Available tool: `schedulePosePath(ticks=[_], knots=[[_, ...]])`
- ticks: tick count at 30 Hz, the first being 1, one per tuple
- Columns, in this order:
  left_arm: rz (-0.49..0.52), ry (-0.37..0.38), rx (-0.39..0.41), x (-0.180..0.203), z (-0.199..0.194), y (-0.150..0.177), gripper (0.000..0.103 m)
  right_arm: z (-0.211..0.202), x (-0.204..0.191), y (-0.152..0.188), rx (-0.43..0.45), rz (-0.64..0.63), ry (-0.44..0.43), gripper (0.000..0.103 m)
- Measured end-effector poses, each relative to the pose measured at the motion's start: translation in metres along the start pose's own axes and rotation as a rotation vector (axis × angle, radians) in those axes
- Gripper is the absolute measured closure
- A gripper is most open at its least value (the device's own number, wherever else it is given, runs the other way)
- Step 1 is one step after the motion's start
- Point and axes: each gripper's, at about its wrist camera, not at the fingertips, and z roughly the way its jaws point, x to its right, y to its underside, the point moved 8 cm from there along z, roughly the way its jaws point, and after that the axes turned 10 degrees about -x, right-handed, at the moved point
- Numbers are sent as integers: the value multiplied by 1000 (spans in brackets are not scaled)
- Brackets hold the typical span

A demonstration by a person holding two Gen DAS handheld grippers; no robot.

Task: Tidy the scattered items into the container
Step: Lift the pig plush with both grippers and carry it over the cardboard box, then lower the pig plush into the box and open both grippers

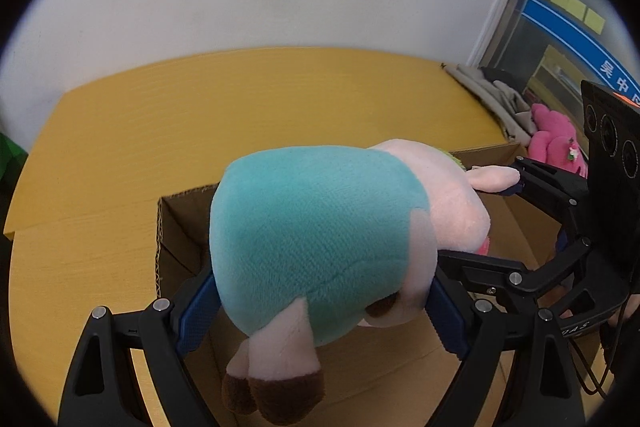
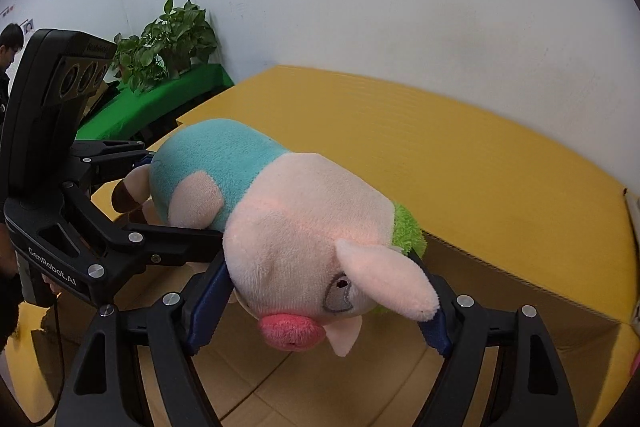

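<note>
A plush pig with a teal shirt, pink head and brown hooves hangs over an open cardboard box. My left gripper is shut on its teal body near the legs. My right gripper is shut on its pink head. The box's floor lies right below the pig. The right gripper also shows in the left wrist view, and the left gripper in the right wrist view.
The box stands on a yellow table against a white wall. A pink plush toy and grey cloths lie at the table's far right. Potted plants stand on a green table to the left.
</note>
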Motion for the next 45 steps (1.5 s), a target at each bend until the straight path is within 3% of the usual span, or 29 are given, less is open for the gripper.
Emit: schedulePosePath(ticks=[7, 15, 17, 25, 31, 37, 39, 41, 45], knots=[[-49, -15, -100, -10, 29, 7, 12, 25, 9, 20, -30, -6, -6, 23], [-87, -45, -64, -18, 26, 10, 9, 26, 17, 23, 14, 8, -38, 23], [-105, -39, -56, -19, 25, 12, 9, 23, 17, 27, 16, 14, -46, 14], [-27, -139, -5, -14, -7, 23, 9, -17, 1, 27, 11, -1, -59, 4], [-35, -113, -20, -16, -10, 29, 8, -69, -14, 51, 30, -33, -32, 1], [-122, -60, -46, -24, -1, 29, 8, -40, -17, 74, -83, -7, -22, 1], [-120, -49, -52, -23, 1, 29, 8, -25, -23, 76, -97, -2, -33, 5], [-120, -42, -47, -21, 3, 29, 8, -12, -26, 70, -87, 8, -38, 23], [-104, -66, -2, -19, -3, 26, 8, 2, -21, 57, -43, 59, -9, 30]])
